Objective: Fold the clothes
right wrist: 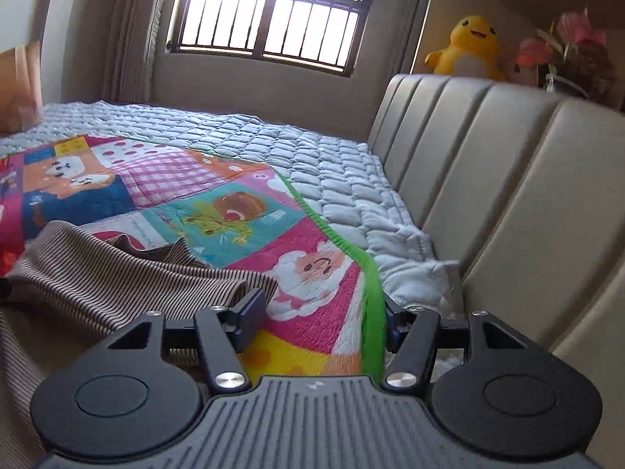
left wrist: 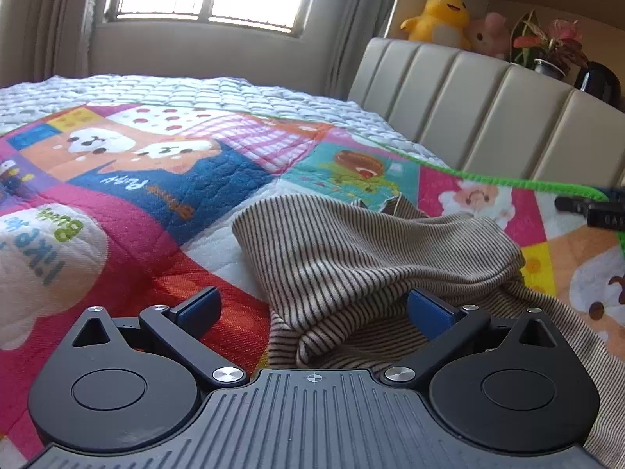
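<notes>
A brown-and-cream striped garment [left wrist: 363, 258] lies bunched on a colourful cartoon quilt [left wrist: 148, 195]. My left gripper [left wrist: 312, 308] is open, low over the quilt, with a fold of the garment lying between its blue pads; the right pad [left wrist: 429, 308] is partly under cloth. My right gripper [right wrist: 318, 320] is open over the quilt [right wrist: 242, 211] near its green edge, with the garment [right wrist: 117, 277] just left of its left pad [right wrist: 250, 316]. The right gripper's tip also shows at the right edge of the left wrist view [left wrist: 593, 211].
A padded beige headboard [left wrist: 488, 117] runs along the right. A grey quilted mattress cover [right wrist: 332, 164] lies beyond the quilt. A yellow plush toy [left wrist: 441, 19], a pink plush [left wrist: 490, 33] and a potted plant [left wrist: 550, 47] stand behind the headboard. A barred window [right wrist: 269, 19] is at the far wall.
</notes>
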